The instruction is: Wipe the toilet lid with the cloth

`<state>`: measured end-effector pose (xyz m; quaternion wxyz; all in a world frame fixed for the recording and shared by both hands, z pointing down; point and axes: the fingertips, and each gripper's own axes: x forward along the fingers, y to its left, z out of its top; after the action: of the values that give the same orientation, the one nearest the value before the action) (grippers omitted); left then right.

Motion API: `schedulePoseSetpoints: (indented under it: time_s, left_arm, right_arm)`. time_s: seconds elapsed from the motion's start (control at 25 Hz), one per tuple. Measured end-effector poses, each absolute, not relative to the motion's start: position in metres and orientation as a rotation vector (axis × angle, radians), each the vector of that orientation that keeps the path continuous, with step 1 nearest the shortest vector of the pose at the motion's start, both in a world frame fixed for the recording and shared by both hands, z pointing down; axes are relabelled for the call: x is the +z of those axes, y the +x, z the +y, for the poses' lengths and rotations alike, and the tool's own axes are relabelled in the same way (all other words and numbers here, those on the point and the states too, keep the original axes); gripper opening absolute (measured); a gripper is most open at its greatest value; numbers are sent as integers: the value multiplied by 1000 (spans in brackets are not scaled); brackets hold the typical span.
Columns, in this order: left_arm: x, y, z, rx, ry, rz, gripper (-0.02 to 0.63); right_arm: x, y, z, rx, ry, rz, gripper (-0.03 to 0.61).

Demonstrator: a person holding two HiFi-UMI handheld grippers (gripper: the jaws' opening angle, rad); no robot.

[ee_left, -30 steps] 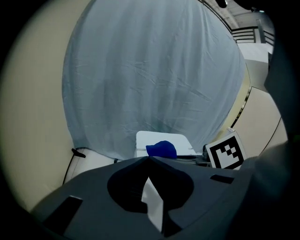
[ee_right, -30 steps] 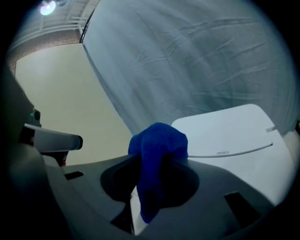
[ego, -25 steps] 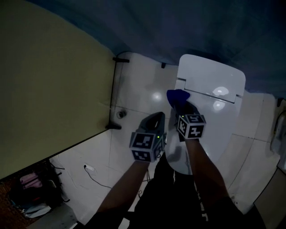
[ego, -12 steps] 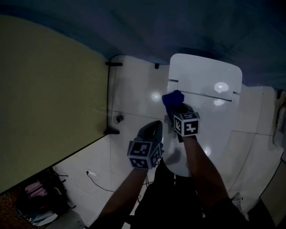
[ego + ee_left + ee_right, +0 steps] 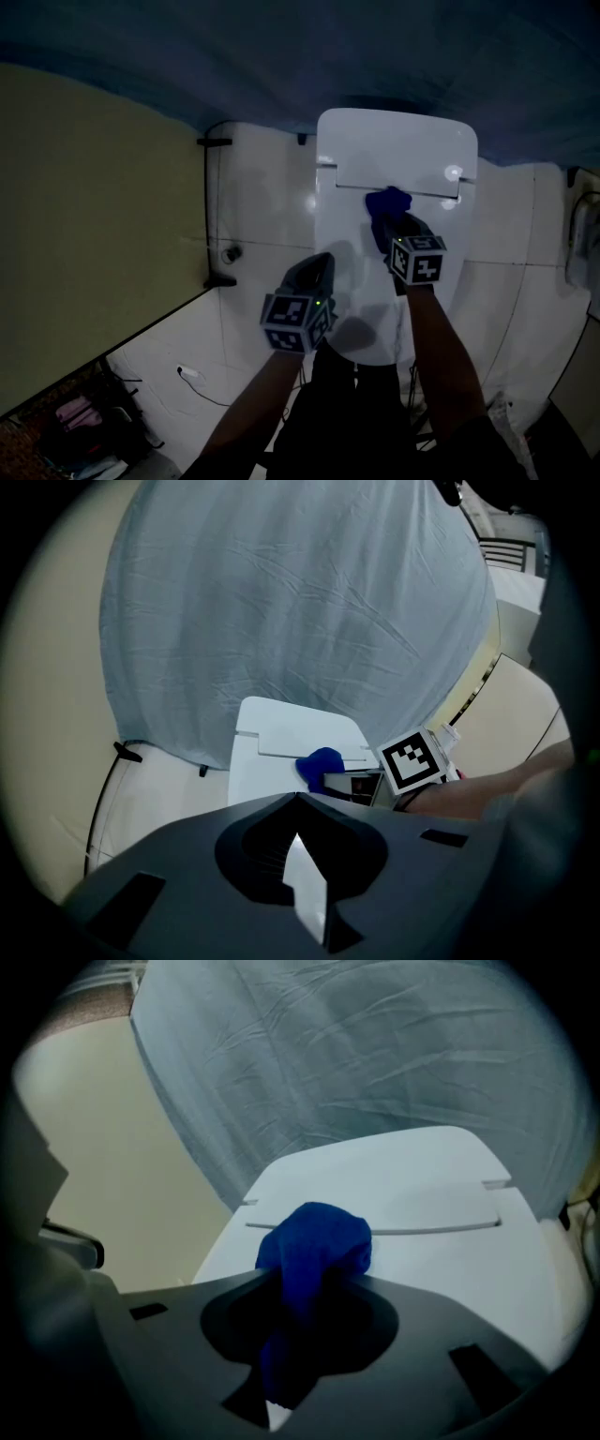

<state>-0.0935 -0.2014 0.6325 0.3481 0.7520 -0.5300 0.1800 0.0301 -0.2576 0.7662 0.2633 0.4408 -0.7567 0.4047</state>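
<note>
White toilet lid (image 5: 356, 244), blue cloth (image 5: 387, 202) on it, tiled floor (image 5: 267, 220), grey curtain (image 5: 328, 56)

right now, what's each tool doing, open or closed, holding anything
Left tool: closed, nothing in it.
Right tool: closed on the blue cloth.
</note>
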Motion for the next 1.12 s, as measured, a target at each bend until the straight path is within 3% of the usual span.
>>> schedulePoseSetpoints:
  time_s: [0.44,1.12]
  left_arm:
    - [639,-62,-197,492,1971,-1349,-11]
    - [661,-77,-184,467,1902,-1371,-11]
  right_arm:
    - [764,150,-248,954,1326,-1969,101]
    - [759,234,-235,815,1606,-1787,103]
